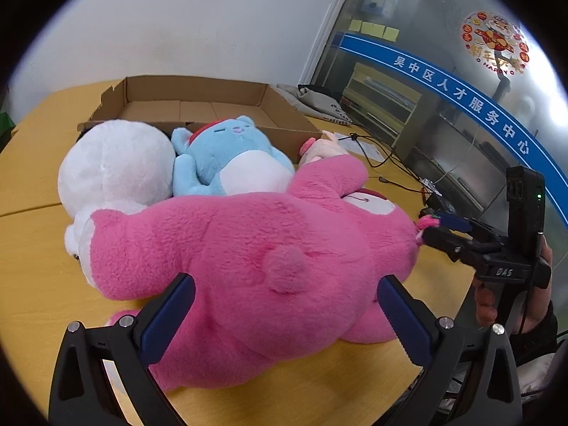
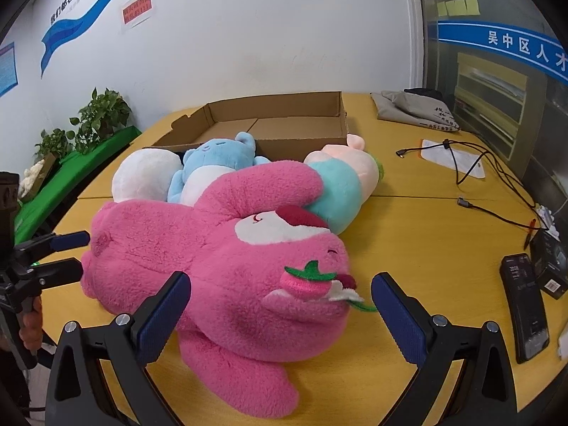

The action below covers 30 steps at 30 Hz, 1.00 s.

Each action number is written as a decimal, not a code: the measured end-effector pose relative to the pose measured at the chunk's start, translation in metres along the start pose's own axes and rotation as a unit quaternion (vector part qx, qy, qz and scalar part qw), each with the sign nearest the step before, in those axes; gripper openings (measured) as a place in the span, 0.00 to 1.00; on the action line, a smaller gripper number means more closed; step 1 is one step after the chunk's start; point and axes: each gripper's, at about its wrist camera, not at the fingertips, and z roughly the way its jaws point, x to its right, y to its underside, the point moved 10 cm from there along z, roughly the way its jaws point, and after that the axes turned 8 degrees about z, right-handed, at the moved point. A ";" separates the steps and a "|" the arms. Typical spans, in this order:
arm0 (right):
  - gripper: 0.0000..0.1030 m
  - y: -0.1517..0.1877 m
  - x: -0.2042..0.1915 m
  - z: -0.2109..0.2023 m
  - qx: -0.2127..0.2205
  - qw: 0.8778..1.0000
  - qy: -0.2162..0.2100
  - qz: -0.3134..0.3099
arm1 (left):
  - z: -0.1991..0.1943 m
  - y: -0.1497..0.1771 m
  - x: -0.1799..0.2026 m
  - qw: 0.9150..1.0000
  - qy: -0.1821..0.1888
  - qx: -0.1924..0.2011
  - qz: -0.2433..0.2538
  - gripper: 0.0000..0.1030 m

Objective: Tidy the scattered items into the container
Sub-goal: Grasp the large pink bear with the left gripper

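Yellow tabletop (image 1: 32, 177) is filling the left wrist view, white wall behind. Left gripper (image 1: 285, 307) is standing wide open, its pads flanking the rump of the pink plush (image 1: 248, 241) without visibly pressing in. Ahead of the fingers, a white plush (image 1: 113, 163) and a blue plush (image 1: 230, 156) are lying against the near wall of the cardboard box (image 1: 198, 96), which is sitting beyond them with nothing inside that I can see. To the right of the tool, the right gripper (image 1: 438, 229) is hovering at the pink toy's ear end.

Right wrist view: right gripper (image 2: 280, 307) is also spread open, straddling the pink plush's head by the strawberry patch (image 2: 307, 278). A teal-and-peach plush (image 2: 340, 191) is lying under the pink arm.

Risks, as judged: pads closing on loose fur only would be letting the bulky toy sag and slip; lifting it may be dragging the neighbouring toys; cables (image 2: 472, 167) to the right could be snagging.
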 end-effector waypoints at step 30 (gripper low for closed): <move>0.64 0.001 -0.026 0.000 0.005 0.989 -0.144 0.028 | -0.043 -0.026 0.004 0.997 0.066 0.034 -0.003 0.51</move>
